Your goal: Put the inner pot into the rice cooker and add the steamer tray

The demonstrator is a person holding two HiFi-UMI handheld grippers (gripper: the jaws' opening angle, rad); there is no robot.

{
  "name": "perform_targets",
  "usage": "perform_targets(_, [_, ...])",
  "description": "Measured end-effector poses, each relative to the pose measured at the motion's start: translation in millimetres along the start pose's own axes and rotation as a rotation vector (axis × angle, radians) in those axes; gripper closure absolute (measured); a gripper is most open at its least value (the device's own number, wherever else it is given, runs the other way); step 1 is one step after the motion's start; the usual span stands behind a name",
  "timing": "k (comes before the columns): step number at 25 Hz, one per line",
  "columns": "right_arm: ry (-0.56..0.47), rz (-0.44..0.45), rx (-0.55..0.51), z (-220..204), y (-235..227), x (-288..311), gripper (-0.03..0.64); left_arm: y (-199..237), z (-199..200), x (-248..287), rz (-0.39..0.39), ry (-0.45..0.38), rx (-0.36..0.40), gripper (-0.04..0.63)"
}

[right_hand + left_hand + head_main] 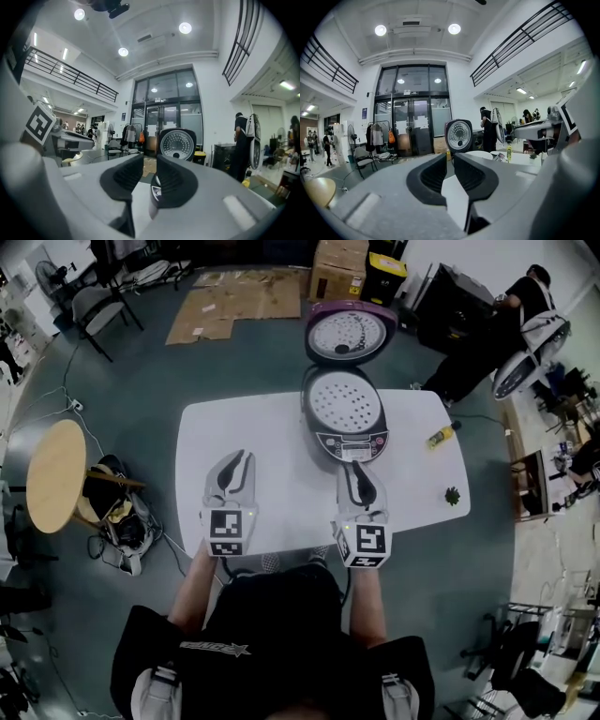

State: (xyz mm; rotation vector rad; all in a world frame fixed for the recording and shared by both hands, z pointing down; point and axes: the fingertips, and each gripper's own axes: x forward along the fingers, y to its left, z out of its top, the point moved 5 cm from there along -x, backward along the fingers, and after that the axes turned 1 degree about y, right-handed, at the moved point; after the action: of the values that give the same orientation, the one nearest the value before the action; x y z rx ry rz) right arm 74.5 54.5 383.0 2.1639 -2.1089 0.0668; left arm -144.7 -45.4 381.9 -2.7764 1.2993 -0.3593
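The rice cooker point(344, 415) stands open at the far middle of the white table point(262, 427), its purple-rimmed lid point(350, 332) tipped back. A white perforated steamer tray point(345, 401) lies in its mouth; the inner pot under it is hidden. My left gripper point(246, 457) rests low over the table's near left, jaws a narrow slit apart with nothing between them point(450, 157). My right gripper point(357, 468) sits just in front of the cooker's control panel, jaws slightly apart and empty point(149, 159). The lid point(176, 141) shows straight ahead in the right gripper view.
A small yellow bottle point(440, 437) and a dark green knob-like thing point(454, 495) lie on the table's right side. A round wooden side table point(54, 474) stands to the left. Cardboard boxes point(339, 268) and a person point(520, 296) are beyond the table.
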Motion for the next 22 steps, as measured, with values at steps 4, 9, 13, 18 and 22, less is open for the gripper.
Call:
perform_targets(4, [0.014,0.012,0.002,-10.8,14.3,-9.1,0.525,11.5,-13.0,-17.1,0.018,0.022,-0.006,0.557])
perform_targets(9, [0.030,0.032,0.016,-23.8,28.3,-18.5,0.568,20.5,-30.6,-38.1,0.039,0.039,-0.011,0.569])
perform_targets(13, [0.033,0.027,0.024,-27.7,30.2,-23.4,0.604,25.1,-37.5,-48.7,0.060,0.048,-0.026,0.572])
perform_targets(18, [0.043,0.032,0.020,-28.1,30.9,-23.1,0.611,26.3,-35.2,-52.6,0.068,0.044,-0.030,0.574])
perform_targets(22, [0.040,0.037,0.017,-27.5,30.2,-21.8,0.611,23.6,-37.2,-53.5,0.065,0.044,-0.028,0.574])
